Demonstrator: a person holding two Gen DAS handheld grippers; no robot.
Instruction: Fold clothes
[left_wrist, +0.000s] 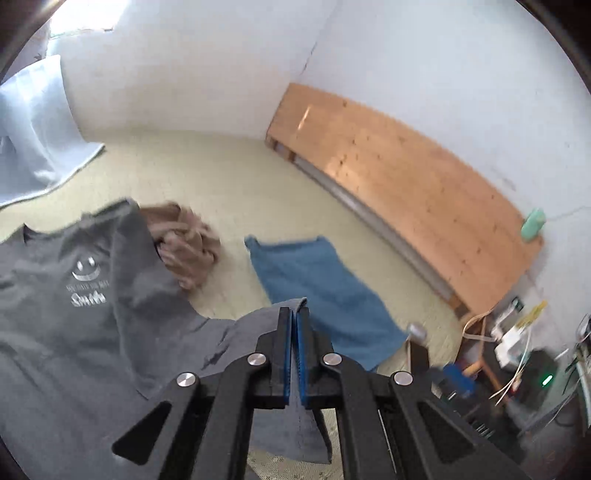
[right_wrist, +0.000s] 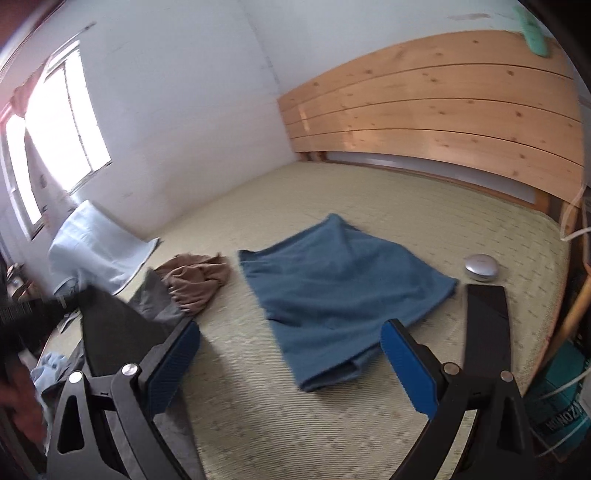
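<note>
The left gripper (left_wrist: 294, 314) was shut tight on a corner of the grey T-shirt (left_wrist: 85, 295). The blue pads (left_wrist: 288, 343) pinched the cloth between them, and a bit of grey stuck out past the tips. The rest of the shirt hung and spread away to the left, with a white smiley face and some white words on its chest. A flap of the same grey cloth hung down under the gripper.

The right gripper (right_wrist: 290, 356) was wide open with nothing between its blue pads (right_wrist: 406, 369). It hovered over the bed mat (right_wrist: 369, 206), pointing at the blue cloth (right_wrist: 332, 288).

The blue cloth lay flat on the mat in the middle, folded over once, with its near edge doubled up. To the left of it sat a brown garment (right_wrist: 195, 277) in a crumpled heap, near but not touching the blue one. The grey T-shirt's edge came up just beside the brown heap on its left.

Farther left a pale blue sheet (right_wrist: 96, 247) leaned by the wall under the window (right_wrist: 66, 122). A wooden headboard (right_wrist: 443, 110) ran along the far side of the bed. A small round silver thing (right_wrist: 480, 267) lay on the mat to the right of the blue cloth. A hand (right_wrist: 18, 402) showed at the near left edge, blurred.
</note>
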